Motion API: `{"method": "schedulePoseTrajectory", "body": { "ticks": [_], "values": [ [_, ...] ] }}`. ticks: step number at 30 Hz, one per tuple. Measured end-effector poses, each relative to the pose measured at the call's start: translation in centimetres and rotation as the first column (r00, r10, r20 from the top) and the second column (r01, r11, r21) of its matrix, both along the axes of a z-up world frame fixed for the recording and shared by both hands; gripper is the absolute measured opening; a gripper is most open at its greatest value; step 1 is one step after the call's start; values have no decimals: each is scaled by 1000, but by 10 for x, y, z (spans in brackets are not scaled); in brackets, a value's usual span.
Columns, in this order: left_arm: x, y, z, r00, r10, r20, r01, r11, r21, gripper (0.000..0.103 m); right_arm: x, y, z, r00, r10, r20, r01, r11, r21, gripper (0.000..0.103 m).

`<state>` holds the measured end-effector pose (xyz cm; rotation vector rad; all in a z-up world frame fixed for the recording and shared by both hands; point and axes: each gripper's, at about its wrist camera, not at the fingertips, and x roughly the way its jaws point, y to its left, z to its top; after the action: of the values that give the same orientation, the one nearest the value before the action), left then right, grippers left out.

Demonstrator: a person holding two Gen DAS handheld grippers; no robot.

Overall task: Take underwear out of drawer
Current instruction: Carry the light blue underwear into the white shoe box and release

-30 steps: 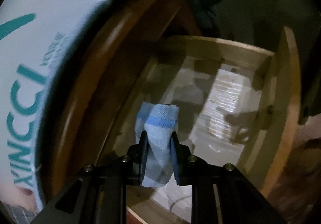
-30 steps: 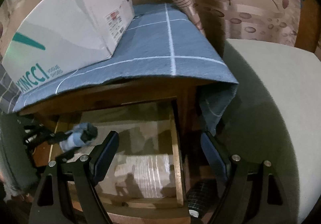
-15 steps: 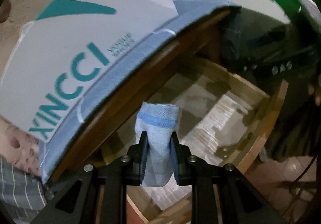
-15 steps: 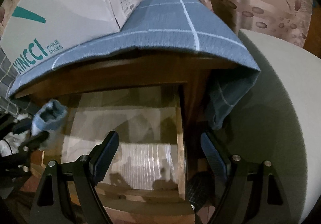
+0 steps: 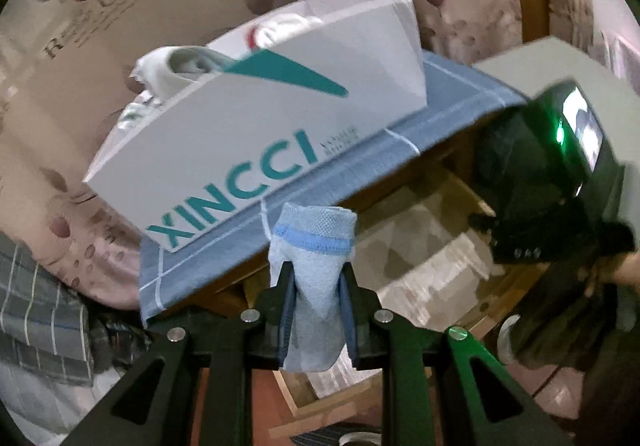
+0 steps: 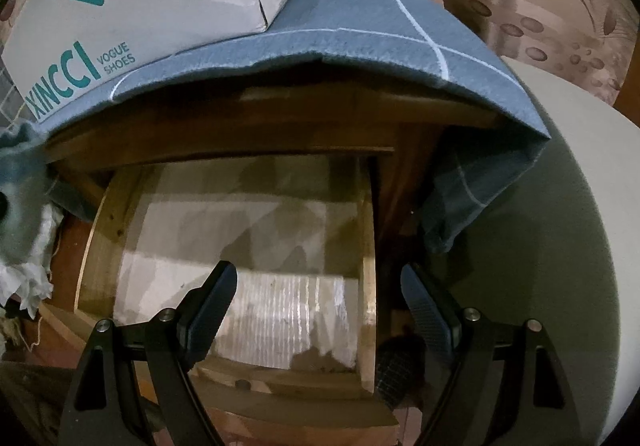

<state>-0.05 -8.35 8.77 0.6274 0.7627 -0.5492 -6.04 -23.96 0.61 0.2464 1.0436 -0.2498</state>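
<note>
While left claw (image 5: pixel 316 278) grips underwear (image 5: pixel 314 286), right claw (image 6: pixel 316 298) wide above drawer (image 6: pixel 368 246), shoebox (image 5: pixel 256 126) just beyond.

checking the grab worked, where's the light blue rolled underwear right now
In the left wrist view, the light blue rolled underwear is clamped in the left hand-held gripper, lifted in front of the white XINCCI shoebox.

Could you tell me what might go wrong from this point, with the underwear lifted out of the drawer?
1. The left gripper pinches the rolled blue underwear only around its middle; it could unroll or slip out.
2. The shoe box looks already stuffed with white fabric, so the roll may not sit securely there.
3. The open drawer juts out beneath the open right gripper and could be bumped.
</note>
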Motion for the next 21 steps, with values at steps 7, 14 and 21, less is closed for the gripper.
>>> {"method": "schedulePoseTrajectory", "body": {
  "ticks": [7,14,21],
  "values": [
    [3,18,53,998,47,-28,-50,995,-87,21,0,3,-1,1000,14,-7,-14,1000,-10,83],
    [10,33,124,996,88,7,-85,982,-169,21,4,4,-4,999,30,-15,-30,1000,-1,84],
    [36,32,172,986,156,55,-140,965,-219,21,4,3,-3,999,31,-20,-31,1000,-1,84]
  ]
}}
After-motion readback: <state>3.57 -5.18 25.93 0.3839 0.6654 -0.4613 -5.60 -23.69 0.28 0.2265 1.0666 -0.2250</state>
